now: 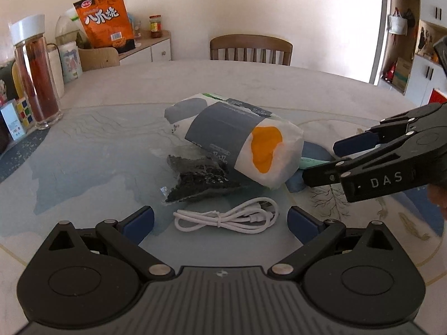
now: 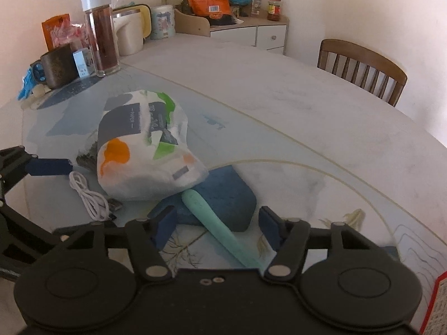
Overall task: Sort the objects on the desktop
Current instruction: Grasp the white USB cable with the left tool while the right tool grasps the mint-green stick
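A white tissue pack (image 1: pixel 240 142) with grey, orange and green print lies mid-table, partly on a blue pad (image 2: pixel 223 192). A clear packet of dark seeds (image 1: pixel 195 178) lies against its left side. In front of that is a coiled white cable (image 1: pixel 226 217), lying between the wide-apart fingers of my open left gripper (image 1: pixel 220 220), untouched. A teal stick (image 2: pixel 212 220) rests on the blue pad. My right gripper (image 2: pixel 218 226) straddles the stick with its blue pads clear of it on both sides. The right gripper (image 1: pixel 327 160) also shows from the side in the left wrist view.
A tall glass bottle (image 1: pixel 33 75) with a white cap, a Rubik's cube (image 1: pixel 23 111), a mug (image 2: pixel 56 65), a kettle (image 2: pixel 128 33) and an orange snack bag (image 1: pixel 107 16) crowd the far left. A wooden chair (image 1: pixel 251 48) stands behind the table. A red package (image 2: pixel 435 304) sits at the near right edge.
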`<state>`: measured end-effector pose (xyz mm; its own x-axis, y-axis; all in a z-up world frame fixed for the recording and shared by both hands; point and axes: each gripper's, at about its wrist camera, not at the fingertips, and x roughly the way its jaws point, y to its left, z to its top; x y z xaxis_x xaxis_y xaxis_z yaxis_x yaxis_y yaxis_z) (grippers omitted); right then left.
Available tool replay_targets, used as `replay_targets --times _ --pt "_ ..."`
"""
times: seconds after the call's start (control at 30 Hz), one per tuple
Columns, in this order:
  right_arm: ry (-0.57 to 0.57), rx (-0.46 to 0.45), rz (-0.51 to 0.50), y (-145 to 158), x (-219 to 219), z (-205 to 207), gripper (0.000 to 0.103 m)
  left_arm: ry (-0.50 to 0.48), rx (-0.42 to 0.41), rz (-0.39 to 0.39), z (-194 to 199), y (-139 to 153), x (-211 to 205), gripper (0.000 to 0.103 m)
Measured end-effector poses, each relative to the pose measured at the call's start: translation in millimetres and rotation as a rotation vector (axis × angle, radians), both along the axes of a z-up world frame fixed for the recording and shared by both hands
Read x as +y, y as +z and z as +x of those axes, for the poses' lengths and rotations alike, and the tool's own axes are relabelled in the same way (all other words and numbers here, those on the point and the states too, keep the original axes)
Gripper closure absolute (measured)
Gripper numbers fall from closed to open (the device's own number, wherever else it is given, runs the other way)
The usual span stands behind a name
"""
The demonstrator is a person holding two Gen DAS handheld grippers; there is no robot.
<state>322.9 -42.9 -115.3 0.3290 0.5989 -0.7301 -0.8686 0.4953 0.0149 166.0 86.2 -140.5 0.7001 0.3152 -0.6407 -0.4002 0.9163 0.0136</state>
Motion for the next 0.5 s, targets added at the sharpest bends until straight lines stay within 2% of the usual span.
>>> replay_targets --times 0.07,0.13,0.23,0.27,0.3,0.5 --pt "0.006 -0.001 0.005 0.7 -1.5 -1.9 0.048 -0.005 -0.005 0.009 1.4 -0.3 -3.7 0.005" --pt "0.015 -0.003 0.003 2.3 -2.7 -5.0 0.061 -0.009 -0.010 0.011 2.7 0.5 -6.2 0.008" --pt "0.018 -0.005 -0.012 4.3 -2.1 -8.8 0.074 -0.018 -0.020 0.015 3.2 1.7 -10.0 0.019" --pt "0.019 0.000 -0.017 5.3 -2.0 -9.1 0.086 -0.023 -0.022 0.016 3.3 2.5 -11.2 0.023" --pt "0.016 0.004 -0.022 5.7 -1.5 -9.6 0.091 -0.026 -0.022 0.016 4.0 3.3 -11.4 0.023" --pt "-0.025 -0.012 -0.065 7.7 -5.7 -16.0 0.092 -0.031 -0.019 0.016 2.9 3.7 -12.3 0.025"
